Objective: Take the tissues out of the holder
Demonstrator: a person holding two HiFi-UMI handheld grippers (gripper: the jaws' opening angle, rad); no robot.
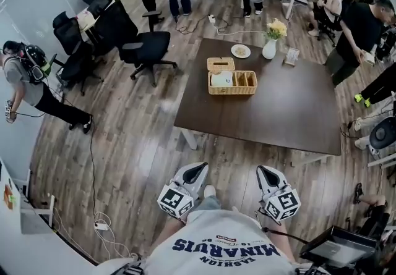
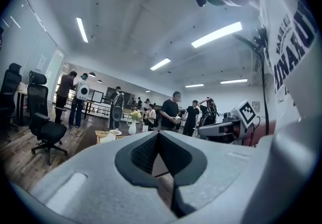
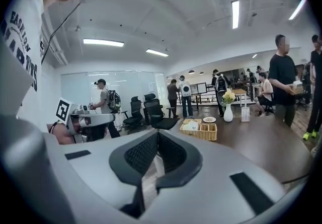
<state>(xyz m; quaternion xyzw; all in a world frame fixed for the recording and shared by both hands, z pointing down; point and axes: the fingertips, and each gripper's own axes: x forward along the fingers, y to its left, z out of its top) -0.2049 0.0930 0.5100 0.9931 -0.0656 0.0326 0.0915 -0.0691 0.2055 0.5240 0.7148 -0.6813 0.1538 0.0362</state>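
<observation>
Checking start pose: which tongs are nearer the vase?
Right. The right tongs sit almost straight below the vase in the head view; the left tongs lie further left.

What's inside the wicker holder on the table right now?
White tissues fill the wicker holder on its left side; what lies under them is covered. The right compartments look empty.

The right gripper (image 3: 158,135) pointed across a dark table (image 3: 261,150), its jaws closed tip to tip with nothing between them. Well ahead on the table stood a wicker holder (image 3: 200,131) with white tissues (image 3: 190,126) in its left compartment. Beyond it were a small plate (image 3: 210,120) and a white vase (image 3: 228,113) of yellow flowers. The left gripper (image 3: 111,117) showed at the left, level with it. Black office chairs (image 3: 153,112) and several standing people filled the room behind.
</observation>
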